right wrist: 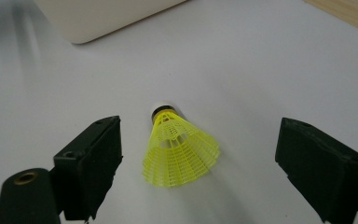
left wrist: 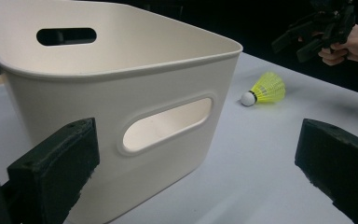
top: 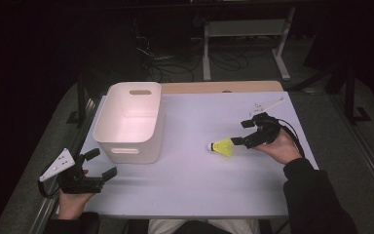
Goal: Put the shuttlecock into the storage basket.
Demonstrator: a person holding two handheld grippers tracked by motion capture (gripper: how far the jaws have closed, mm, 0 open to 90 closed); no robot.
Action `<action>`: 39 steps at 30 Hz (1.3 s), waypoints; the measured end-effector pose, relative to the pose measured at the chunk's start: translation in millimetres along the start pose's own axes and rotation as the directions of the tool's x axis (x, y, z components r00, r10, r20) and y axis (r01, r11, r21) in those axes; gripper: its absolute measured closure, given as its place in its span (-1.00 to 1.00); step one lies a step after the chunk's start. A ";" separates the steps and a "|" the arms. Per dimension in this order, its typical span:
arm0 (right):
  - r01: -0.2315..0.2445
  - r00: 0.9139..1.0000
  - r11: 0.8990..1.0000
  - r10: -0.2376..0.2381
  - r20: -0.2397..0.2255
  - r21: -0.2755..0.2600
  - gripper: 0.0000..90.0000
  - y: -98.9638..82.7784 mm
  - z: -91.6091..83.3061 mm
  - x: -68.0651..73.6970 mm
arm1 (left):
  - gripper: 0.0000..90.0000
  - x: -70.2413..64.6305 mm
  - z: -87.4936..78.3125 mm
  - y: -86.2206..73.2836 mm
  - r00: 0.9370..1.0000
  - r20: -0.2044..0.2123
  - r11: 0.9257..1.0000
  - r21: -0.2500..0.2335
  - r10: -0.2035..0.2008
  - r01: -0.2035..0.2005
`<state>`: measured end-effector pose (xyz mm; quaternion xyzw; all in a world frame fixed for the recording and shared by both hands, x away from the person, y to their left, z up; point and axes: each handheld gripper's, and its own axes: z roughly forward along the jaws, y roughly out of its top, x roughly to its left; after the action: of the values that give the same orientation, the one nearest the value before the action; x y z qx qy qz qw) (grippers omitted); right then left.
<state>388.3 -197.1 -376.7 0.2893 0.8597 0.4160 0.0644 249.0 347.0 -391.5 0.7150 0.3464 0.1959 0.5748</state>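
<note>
yellow shuttlecock (right wrist: pixel 179 150) lies on its side on white table top, apart from both jaws of right gripper (right wrist: pixel 200 158), roughly midway in gap between them. plastic mesh skirt flares toward gripper, open end nearest it; white rounded cork tip with dark band points away from gripper. skirt intact, round. in high view shuttlecock (top: pixel 222 146) sits just ahead of right gripper (top: pixel 244 132) jaw tips, tip facing left.

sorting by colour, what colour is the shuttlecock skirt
Bright yellow shuttlecock skirt, clearest in the right gripper view.
</note>
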 end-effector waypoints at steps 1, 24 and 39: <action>0.001 1.000 1.000 -0.001 -0.010 0.000 -0.55 0.1 0.3 -1.2 | -1.00 0.0 0.0 0.0 1.000 0.000 1.000 0.000 0.000 0.000; 0.024 0.998 0.999 -0.021 -0.063 0.049 0.89 8.1 20.7 -18.5 | -1.00 -0.2 0.2 0.0 1.000 0.006 1.000 -0.002 0.000 0.000; -0.020 0.999 0.997 0.024 -0.047 0.080 0.97 0.0 37.0 -36.8 | -1.00 -0.3 0.5 0.0 1.000 0.009 1.000 -0.001 0.000 0.000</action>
<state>431.7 -192.3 -405.4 0.2910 0.8736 0.3891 0.0275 249.2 346.4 -391.6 0.7156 0.3438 0.1929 0.5766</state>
